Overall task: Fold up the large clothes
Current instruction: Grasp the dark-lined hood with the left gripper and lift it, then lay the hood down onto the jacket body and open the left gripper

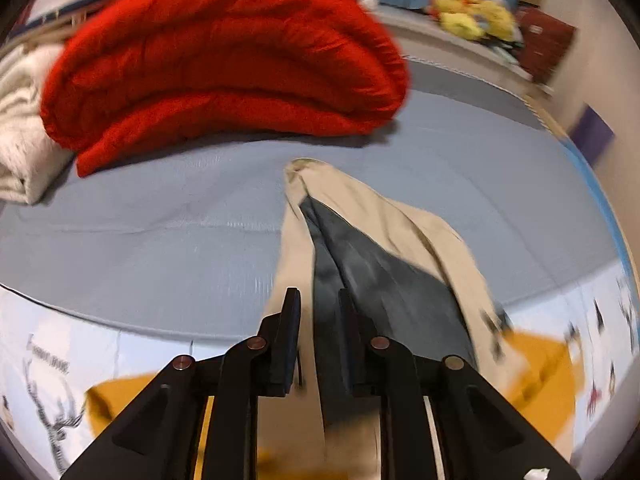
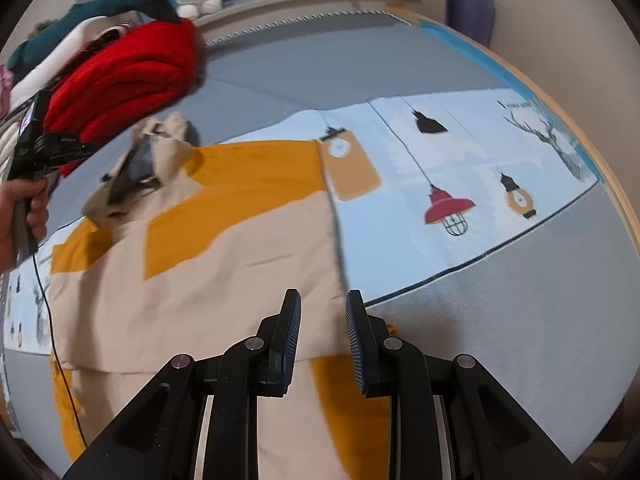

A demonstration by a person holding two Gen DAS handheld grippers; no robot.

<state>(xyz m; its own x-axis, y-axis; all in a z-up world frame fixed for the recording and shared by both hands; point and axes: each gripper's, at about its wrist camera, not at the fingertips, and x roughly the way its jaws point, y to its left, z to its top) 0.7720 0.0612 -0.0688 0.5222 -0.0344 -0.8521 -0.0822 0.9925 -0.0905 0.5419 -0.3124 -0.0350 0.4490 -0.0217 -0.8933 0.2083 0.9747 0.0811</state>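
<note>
Careful, my left gripper (image 1: 318,332) sits barely parted around the beige garment (image 1: 372,216), right gripper (image 2: 322,336) narrow and empty, so the fold may slump.

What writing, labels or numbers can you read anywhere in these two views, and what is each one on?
Nothing reads clearly.
Printed play mat: a short dark line of lettering above the deer drawing at about, too blurred to read.
Same mat, right wrist view: small lettering above the deer at, too small to read.
Left hand-held gripper: a tiny label on its body, illegible.
</note>
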